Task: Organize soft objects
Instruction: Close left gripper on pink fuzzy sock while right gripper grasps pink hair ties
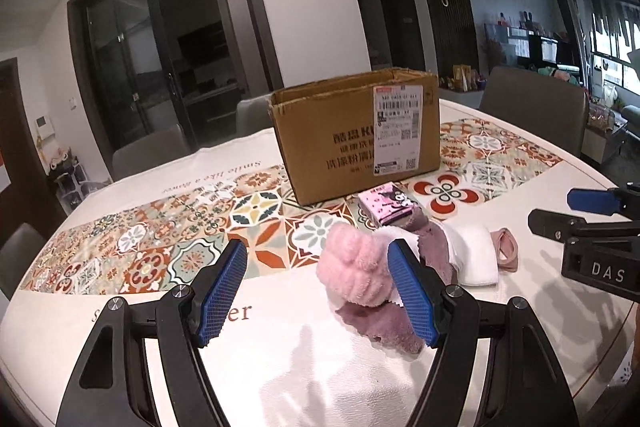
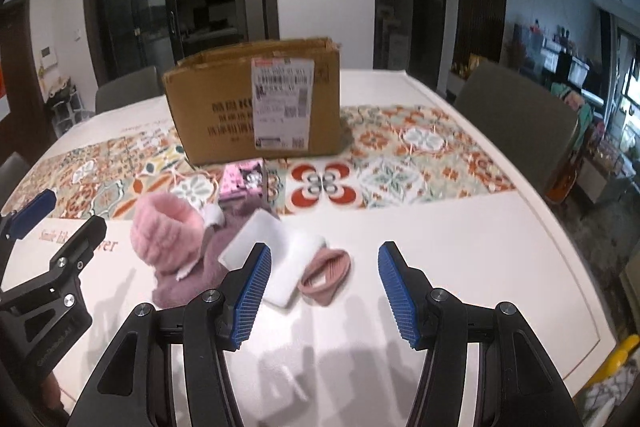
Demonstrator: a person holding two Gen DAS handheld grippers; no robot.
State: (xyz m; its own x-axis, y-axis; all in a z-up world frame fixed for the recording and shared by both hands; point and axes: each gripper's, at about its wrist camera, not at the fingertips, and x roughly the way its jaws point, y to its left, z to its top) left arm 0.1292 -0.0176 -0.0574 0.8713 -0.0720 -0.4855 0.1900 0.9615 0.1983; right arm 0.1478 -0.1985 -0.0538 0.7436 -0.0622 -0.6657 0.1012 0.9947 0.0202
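Observation:
A heap of soft things lies on the table in front of an open cardboard box (image 1: pixel 356 131) (image 2: pixel 256 107). It holds a fluffy pink piece (image 1: pixel 352 267) (image 2: pixel 166 235), a mauve plush cloth (image 1: pixel 384 327) (image 2: pixel 188 279), a white folded pad (image 1: pixel 476 255) (image 2: pixel 276 259), a small pink ribbed band (image 1: pixel 506 247) (image 2: pixel 326 273) and a pink cartoon tissue pack (image 1: pixel 390 205) (image 2: pixel 244 181). My left gripper (image 1: pixel 316 291) is open and empty, its right finger beside the fluffy pink piece. My right gripper (image 2: pixel 324 291) is open and empty, just short of the ribbed band.
The round table (image 1: pixel 256 355) (image 2: pixel 460 247) has a white cloth with a patterned tile runner. Grey chairs (image 1: pixel 532 107) (image 2: pixel 516 123) stand around it. The other gripper shows at each view's edge, the right one (image 1: pixel 592 227) and the left one (image 2: pixel 40 259).

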